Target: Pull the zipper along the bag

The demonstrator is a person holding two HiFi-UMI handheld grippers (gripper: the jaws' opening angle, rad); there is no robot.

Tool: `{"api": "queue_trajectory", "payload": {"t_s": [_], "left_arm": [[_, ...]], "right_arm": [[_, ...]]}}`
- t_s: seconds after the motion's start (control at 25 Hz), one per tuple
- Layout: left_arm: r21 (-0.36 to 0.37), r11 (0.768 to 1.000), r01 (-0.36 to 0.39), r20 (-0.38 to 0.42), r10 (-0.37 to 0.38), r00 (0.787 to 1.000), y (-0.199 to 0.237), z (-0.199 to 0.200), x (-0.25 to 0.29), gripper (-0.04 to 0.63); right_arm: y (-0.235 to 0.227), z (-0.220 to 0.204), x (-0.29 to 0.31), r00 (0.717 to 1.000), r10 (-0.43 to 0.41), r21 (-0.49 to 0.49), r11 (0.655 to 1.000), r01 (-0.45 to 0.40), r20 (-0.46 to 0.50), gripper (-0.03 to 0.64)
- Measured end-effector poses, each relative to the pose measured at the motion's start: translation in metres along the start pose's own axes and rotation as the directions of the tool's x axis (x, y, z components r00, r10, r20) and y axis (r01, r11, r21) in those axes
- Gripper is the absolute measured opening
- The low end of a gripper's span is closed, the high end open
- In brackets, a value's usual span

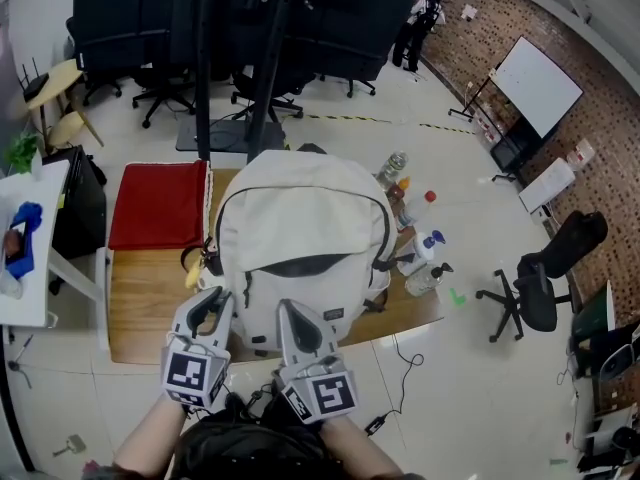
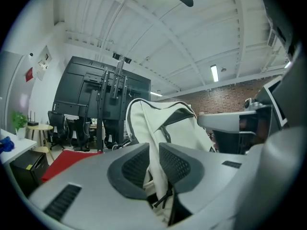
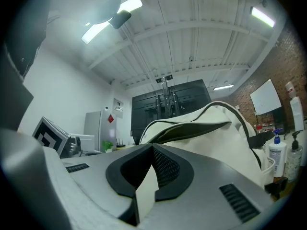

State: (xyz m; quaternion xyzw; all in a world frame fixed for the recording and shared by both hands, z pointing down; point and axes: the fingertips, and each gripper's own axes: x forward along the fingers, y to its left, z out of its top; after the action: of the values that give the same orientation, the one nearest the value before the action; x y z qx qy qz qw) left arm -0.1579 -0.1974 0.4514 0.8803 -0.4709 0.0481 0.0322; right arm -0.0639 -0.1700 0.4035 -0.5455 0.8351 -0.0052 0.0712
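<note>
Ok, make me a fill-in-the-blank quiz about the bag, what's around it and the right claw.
1. The bag sits on a ___ table.
2. The cloth beside the bag is ___.
3. The right claw is shut on a fold of the ___.
4. In the head view, the bottles stand to the bag's ___.
Missing words: wooden; red; bag; right.

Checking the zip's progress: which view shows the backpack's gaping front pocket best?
Head view: the backpack shows its whole curved pocket opening from above. Right gripper view sees it edge-on; left gripper view catches only a sliver.
</note>
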Motion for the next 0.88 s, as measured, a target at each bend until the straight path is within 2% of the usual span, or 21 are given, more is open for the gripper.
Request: {"api": "queue_trajectory", "payload": {"t_s": [0.08, 0.24, 0.56, 0.88], "left_arm": [[0.005, 1.0, 0.002, -0.022, -0.002, 1.0, 0.002, -0.005, 0.004, 0.12], [0.003, 1.0, 0.007, -0.061, -0.006, 0.998, 0.004, -0.007, 0.013, 0.12], [0.015, 1.0, 0.018, -0.06, -0.017, 0.998, 0.002, 0.001, 0.021, 0.12], [-0.039, 0.998, 0.055, -0.073, -0.058, 0.996, -0.004, 0.0, 0.025, 0.12]], "right_arm": [[0.001, -0.001, 0.004, 1.0, 0.018, -0.001, 1.0, -0.018, -0.009, -0.002], [-0.001, -0.002, 0.013, 0.999, 0.048, 0.005, 0.999, -0.048, -0.022, -0.002], [-0.007, -0.004, 0.031, 0.995, 0.092, 0.021, 0.996, -0.091, -0.036, -0.001], [-0.006, -0.011, 0.037, 0.991, 0.128, 0.051, 0.991, -0.126, -0.046, 0.0]]}}
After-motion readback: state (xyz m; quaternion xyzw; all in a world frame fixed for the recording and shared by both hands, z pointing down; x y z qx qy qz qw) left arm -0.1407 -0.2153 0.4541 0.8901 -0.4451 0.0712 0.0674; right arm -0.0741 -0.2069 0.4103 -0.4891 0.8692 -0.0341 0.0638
